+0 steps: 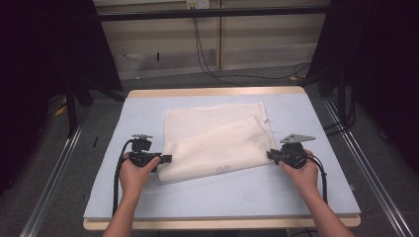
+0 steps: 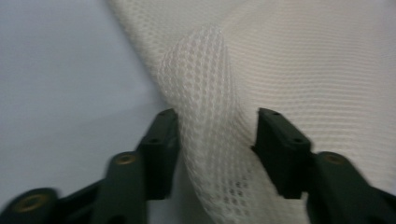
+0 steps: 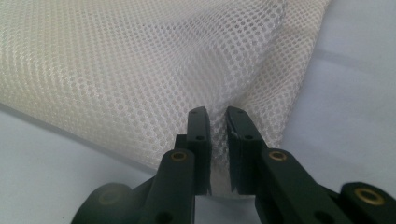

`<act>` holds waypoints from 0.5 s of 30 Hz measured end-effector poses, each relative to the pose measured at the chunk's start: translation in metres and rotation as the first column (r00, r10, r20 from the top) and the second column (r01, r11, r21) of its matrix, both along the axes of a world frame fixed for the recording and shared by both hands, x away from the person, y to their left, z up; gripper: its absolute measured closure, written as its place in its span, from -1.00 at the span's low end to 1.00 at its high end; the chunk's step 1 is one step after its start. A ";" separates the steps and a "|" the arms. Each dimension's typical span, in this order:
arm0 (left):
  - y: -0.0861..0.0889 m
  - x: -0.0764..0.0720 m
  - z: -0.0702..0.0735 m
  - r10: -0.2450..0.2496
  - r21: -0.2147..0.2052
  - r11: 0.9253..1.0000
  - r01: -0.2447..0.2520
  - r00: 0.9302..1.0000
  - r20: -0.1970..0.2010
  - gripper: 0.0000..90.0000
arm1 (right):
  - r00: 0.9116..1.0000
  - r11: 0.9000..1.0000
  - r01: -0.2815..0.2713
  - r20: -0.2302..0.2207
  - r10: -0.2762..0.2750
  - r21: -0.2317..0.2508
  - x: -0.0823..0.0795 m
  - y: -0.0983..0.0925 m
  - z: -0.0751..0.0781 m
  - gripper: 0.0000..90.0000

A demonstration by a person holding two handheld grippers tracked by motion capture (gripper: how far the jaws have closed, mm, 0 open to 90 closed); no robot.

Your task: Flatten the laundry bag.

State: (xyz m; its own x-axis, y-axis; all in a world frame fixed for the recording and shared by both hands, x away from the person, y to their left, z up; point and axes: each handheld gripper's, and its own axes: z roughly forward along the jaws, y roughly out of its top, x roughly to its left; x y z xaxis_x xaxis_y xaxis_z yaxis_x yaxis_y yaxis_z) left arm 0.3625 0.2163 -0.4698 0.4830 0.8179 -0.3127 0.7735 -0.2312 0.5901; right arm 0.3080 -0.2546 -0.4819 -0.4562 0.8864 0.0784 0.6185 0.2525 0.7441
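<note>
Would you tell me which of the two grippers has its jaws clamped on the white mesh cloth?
The right gripper: its jaws pinch the mesh cloth tightly. The left gripper stands open, the cloth's fold loose between its jaws.

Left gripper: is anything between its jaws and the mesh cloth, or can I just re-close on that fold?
Nothing visible stands in the way. In the left gripper view a raised fold of the mesh cloth already sits between the left gripper's parted jaws, with bare table beside it. The right gripper is pinched on the opposite corner.

The mesh cloth (image 2: pixel 289 60) ran off the top and right edges of the left gripper view, blurred there. In the high view, its folded flap hid the layer beneath, and the small mark (image 1: pixel 223 168) near its front edge was too small to read.
</note>
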 end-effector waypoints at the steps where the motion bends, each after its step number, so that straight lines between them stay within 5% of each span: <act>1: 0.000 0.000 0.000 0.000 0.000 1.000 0.000 1.000 0.000 -0.02 | 1.000 1.000 0.000 0.000 0.000 0.000 0.000 0.000 0.000 0.79; 9: -0.005 0.004 0.000 -0.001 -0.004 1.000 0.001 1.000 -0.024 0.00 | 1.000 1.000 0.003 0.001 -0.003 0.005 -0.002 0.000 -0.001 0.79; 15: -0.009 0.010 0.000 -0.002 0.022 1.000 0.003 0.999 -0.047 0.45 | 1.000 1.000 -0.007 0.010 0.007 -0.001 0.000 0.001 -0.003 0.80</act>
